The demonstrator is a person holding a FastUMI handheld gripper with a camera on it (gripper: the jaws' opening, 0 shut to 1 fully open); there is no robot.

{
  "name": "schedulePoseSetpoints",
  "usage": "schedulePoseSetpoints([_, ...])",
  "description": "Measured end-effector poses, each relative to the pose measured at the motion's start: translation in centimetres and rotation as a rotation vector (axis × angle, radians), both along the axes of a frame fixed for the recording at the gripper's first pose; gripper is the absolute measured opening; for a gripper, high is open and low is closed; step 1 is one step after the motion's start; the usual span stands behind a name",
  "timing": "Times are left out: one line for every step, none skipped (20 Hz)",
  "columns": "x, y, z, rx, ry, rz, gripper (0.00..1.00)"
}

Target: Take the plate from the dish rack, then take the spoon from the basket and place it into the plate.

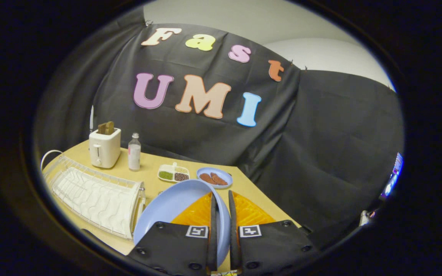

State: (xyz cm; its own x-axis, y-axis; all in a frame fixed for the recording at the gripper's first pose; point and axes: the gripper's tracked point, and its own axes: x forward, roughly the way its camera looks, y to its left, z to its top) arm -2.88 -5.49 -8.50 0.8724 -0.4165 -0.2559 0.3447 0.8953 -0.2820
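Plate (167, 209) clamped in hand-held gripper (221, 207)

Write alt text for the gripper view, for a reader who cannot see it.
The gripper has its jaws shut on the rim of a light blue plate, held on edge above a wooden table. Beside the plate lies a white dish rack; beyond stand a toaster, a bottle, a small divided tray and a second blue plate of food.

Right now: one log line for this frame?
stage: plate out of rack | tool: shut on blue plate rim, held above table | dish rack: beside plate | spoon: not placed
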Motion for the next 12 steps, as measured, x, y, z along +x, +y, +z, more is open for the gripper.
schedulePoseSetpoints([-0.3,-0.4,-0.4,0.008,-0.005,-0.005,0.15])
schedulePoseSetpoints([-0.6,-0.6,-0.7,0.016,-0.007,-0.007,0.15])
schedulePoseSetpoints([-0.9,-0.9,-1.4,0.028,-0.003,-0.006,0.15])
schedulePoseSetpoints([-1.2,-1.1,-2.2,0.042,0.005,-0.009,0.16])
schedulePoseSetpoints([-1.6,-1.5,-3.1,0.057,0.016,-0.014,0.16])
schedulePoseSetpoints([-1.8,-1.9,-3.8,0.075,0.025,-0.021,0.16])
schedulePoseSetpoints([-2.1,-2.1,-4.4,0.100,0.031,-0.026,0.16])
schedulePoseSetpoints([-2.3,-2.3,-5.1,0.131,0.034,-0.031,0.16])
schedulePoseSetpoints([-2.4,-2.6,-5.9,0.167,0.031,-0.039,0.16])
schedulePoseSetpoints([-2.5,-2.9,-6.8,0.207,0.034,-0.049,0.16])
schedulePoseSetpoints([-2.7,-3.2,-8.0,0.248,0.045,-0.060,0.16])
schedulePoseSetpoints([-2.9,-3.5,-8.9,0.284,0.052,-0.073,0.16])
